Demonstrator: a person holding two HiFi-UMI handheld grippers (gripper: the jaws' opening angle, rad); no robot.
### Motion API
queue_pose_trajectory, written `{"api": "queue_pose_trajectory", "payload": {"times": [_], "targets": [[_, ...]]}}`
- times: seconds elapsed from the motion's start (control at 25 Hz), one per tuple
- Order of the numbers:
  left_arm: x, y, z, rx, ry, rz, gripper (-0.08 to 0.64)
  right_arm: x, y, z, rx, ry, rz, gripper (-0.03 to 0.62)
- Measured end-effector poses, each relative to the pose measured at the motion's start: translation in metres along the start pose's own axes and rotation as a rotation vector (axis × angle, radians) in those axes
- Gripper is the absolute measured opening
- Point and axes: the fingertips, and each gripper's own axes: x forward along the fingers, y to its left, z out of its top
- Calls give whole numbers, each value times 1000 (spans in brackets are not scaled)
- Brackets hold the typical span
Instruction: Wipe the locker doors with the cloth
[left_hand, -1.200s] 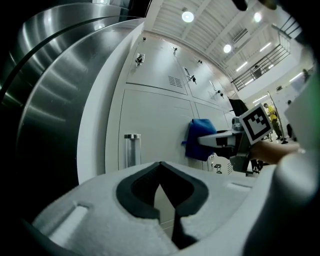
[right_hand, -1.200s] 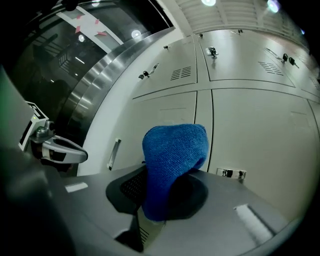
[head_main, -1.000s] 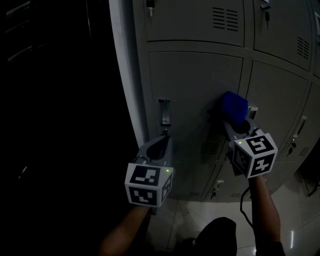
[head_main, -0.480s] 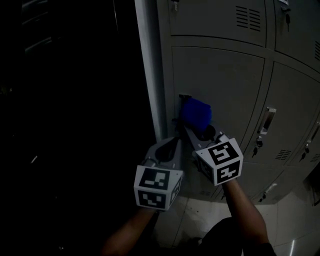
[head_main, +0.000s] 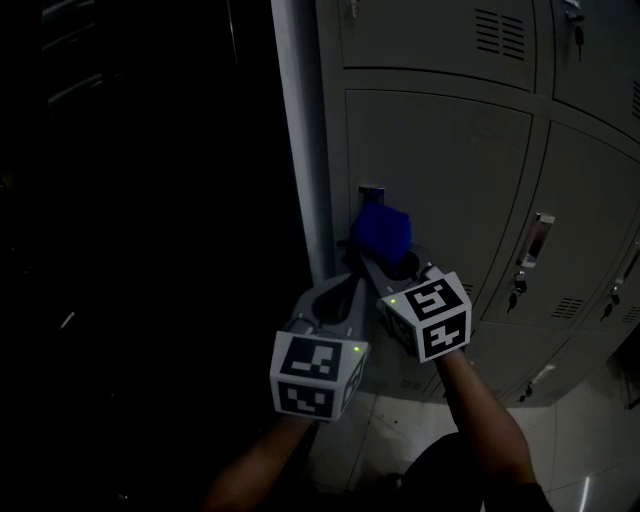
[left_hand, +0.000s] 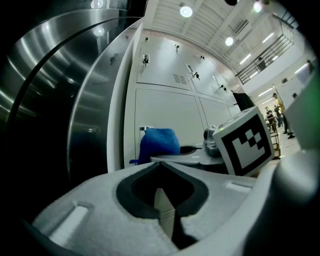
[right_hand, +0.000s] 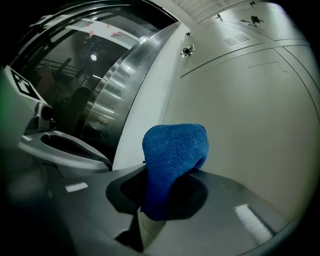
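Note:
A bunched blue cloth (head_main: 380, 230) (right_hand: 172, 160) (left_hand: 159, 144) is pinched in my right gripper (head_main: 385, 258), which is shut on it and presses it against the left edge of a grey locker door (head_main: 440, 180), just under the door's recessed handle (head_main: 371, 191). My left gripper (head_main: 340, 290) hangs just below and left of it, beside the locker bank's left edge. Its jaws are shut with nothing between them. The door's face (right_hand: 250, 100) fills the right gripper view.
More grey locker doors (head_main: 580, 220) with handles (head_main: 536, 240) and keys (head_main: 516, 290) run to the right and above. Left of the lockers stands a dark curved metal wall (left_hand: 60, 90). Pale tiled floor (head_main: 590, 460) lies below.
My right gripper carried the cloth leftward across the door to its left edge, then lowered it slightly. The left gripper stayed where it was relative to me.

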Motion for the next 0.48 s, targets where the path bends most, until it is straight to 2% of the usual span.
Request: {"api": "queue_pose_trajectory", "payload": {"times": [0.48], "targets": [[22, -30, 1, -15, -15, -66, 5, -65, -62, -16, 7, 26, -148, 69]]}}
